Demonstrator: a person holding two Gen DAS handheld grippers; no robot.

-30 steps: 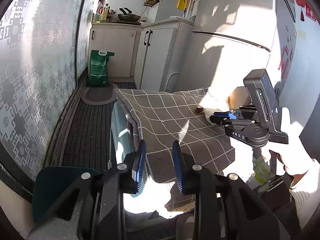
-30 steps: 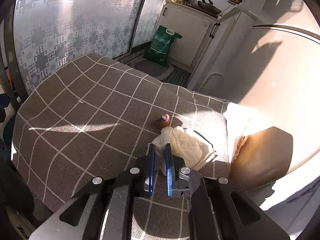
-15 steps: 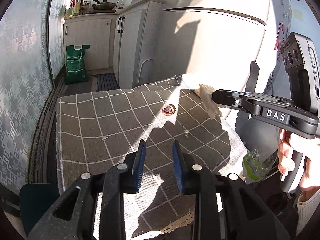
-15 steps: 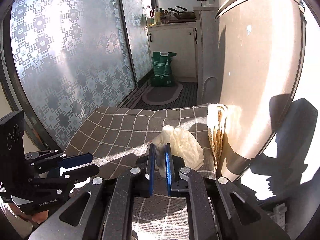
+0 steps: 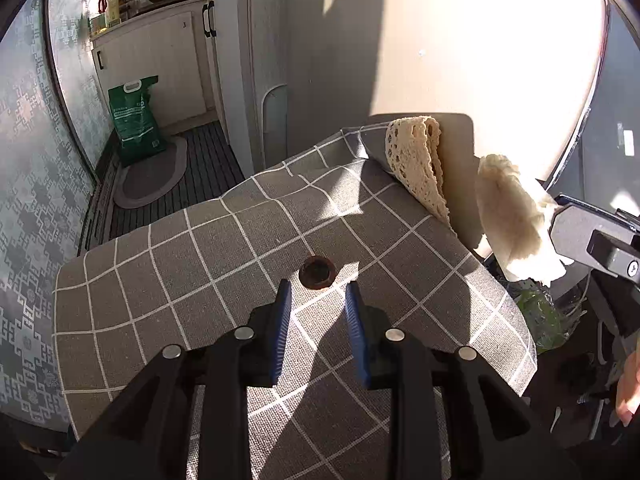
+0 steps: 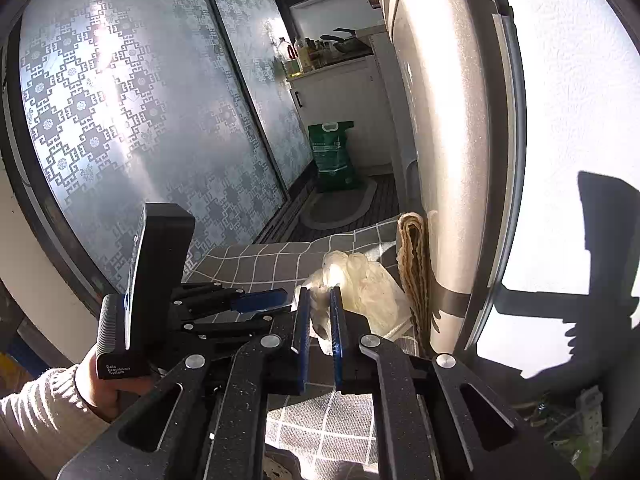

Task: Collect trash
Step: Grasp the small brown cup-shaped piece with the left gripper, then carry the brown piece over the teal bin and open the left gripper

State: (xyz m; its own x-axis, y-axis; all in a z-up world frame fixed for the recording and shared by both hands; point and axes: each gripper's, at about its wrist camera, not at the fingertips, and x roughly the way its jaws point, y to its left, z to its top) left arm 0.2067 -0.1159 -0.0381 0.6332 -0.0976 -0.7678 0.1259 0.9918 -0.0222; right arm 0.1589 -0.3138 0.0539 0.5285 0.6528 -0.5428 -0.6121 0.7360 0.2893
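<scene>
A small brown round scrap (image 5: 317, 272) lies on the grey checked tablecloth (image 5: 224, 264). My left gripper (image 5: 316, 300) is open just in front of it, its fingers either side, not touching. My right gripper (image 6: 319, 300) is shut on a crumpled white tissue (image 6: 360, 284) and holds it lifted past the table's right edge; the tissue also shows in the left wrist view (image 5: 514, 216). The left gripper also shows in the right wrist view (image 6: 260, 306).
A folded lace cloth (image 5: 420, 164) lies at the table's far right corner against the fridge (image 6: 452, 140). A bin with green wrapper trash (image 5: 540, 316) sits below the table's right edge. A green sack (image 5: 134, 118) stands by the kitchen cabinets.
My right gripper has lifted the tissue off the table and swung it right, past the edge. My left gripper has moved forward up to the brown scrap.
</scene>
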